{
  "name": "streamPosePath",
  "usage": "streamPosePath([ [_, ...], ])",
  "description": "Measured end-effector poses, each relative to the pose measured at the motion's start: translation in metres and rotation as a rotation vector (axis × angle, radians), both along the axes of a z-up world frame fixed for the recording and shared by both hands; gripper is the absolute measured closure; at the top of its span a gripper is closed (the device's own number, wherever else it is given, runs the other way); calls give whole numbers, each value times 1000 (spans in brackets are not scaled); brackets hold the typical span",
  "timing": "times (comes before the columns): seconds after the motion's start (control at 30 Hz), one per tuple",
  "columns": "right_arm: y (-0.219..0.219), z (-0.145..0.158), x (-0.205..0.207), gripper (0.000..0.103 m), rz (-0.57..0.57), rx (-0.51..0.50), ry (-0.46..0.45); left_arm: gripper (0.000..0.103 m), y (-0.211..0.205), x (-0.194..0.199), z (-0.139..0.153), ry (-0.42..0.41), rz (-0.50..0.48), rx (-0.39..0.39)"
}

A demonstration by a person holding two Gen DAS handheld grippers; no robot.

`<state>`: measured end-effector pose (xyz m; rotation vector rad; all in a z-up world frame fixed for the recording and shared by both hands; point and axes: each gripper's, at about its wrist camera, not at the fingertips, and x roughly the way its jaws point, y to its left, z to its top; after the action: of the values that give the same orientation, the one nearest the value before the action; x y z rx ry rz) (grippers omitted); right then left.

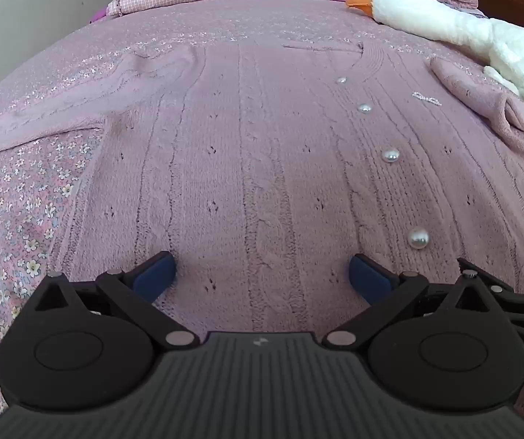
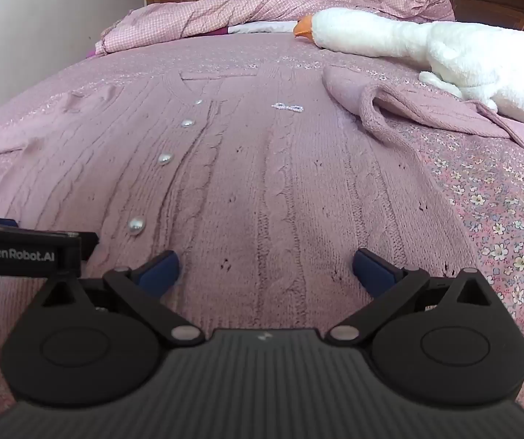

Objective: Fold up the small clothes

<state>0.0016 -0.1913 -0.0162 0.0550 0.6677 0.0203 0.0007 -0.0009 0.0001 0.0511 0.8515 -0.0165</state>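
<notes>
A bed [image 2: 499,219] with a pink floral sheet fills both views, a crumpled checked duvet [image 2: 196,22] heaped at its far end. Spread flat on the sheet, front up, lies the pink cable-knit cardigan [image 2: 262,190], its hem nearest the cameras and one sleeve [image 2: 426,117] bunched off to the right, touching a white plush goose [image 2: 444,51]. A row of pearl buttons [image 1: 391,155] runs up the cardigan's placket, and a small bead bow [image 2: 288,107] sits on the chest.

The left hand-held gripper [image 1: 262,276] and the right hand-held gripper [image 2: 265,270] both stand wide apart over the hem, holding nothing, side by side.

Judging from this, folding has not begun. The risks: soft knit may slip from a shallow pinch, or the pads may catch the sheet along with the hem; the bunched sleeve could drag against the goose and skew the fold; a pad closing on a button would grip poorly.

Readable writing: "GenRobot.AI" on the left unit as seen in the right view.
</notes>
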Motion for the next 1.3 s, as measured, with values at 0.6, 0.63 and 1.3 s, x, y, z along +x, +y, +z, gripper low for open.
streamPosePath([
  [0.6, 0, 0, 0, 0, -2, 3, -3, 0, -3, -2, -2, -19, 4, 1],
  [0.63, 0, 0, -1, 0, -2, 3, -3, 0, -3, -2, -2, -19, 4, 1],
  [1.3, 0, -1, -2, 0, 0, 0, -8, 0, -2, -3, -3, -14, -4, 7],
])
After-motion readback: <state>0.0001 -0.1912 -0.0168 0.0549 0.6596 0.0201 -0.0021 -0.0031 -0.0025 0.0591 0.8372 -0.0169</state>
